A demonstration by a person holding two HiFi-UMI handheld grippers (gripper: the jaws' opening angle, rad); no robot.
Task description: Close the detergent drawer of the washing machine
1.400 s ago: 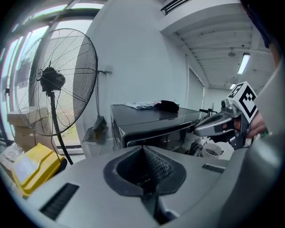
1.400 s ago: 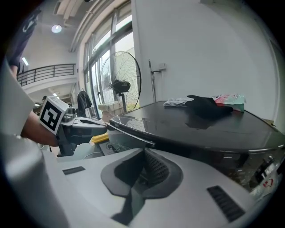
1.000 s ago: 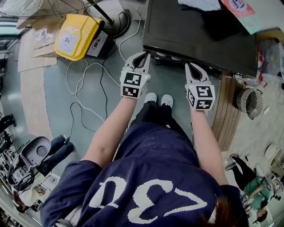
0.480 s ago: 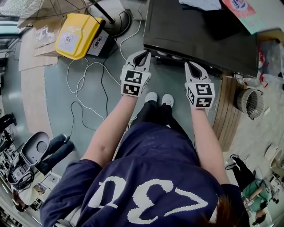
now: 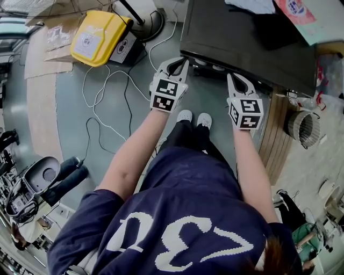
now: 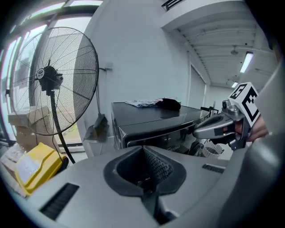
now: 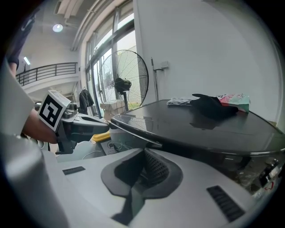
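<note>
The left claw and right claw hang closed and empty before the washing machine. This looks like the approach; next, the drawer needs a push inward.

Ahead: washing machine, clothes on top. Left of it, on floor: pedestal fan, case, cables. Right: mesh basket.

Left gripper: fingers pressed together with nothing between them, tips slanting forward and down.
Right gripper: fingers closed tip to tip, empty, same downward slant.
Arms: left forearm and right forearm both stretched forward, roughly parallel, the two grippers level with each other and apart.
</note>
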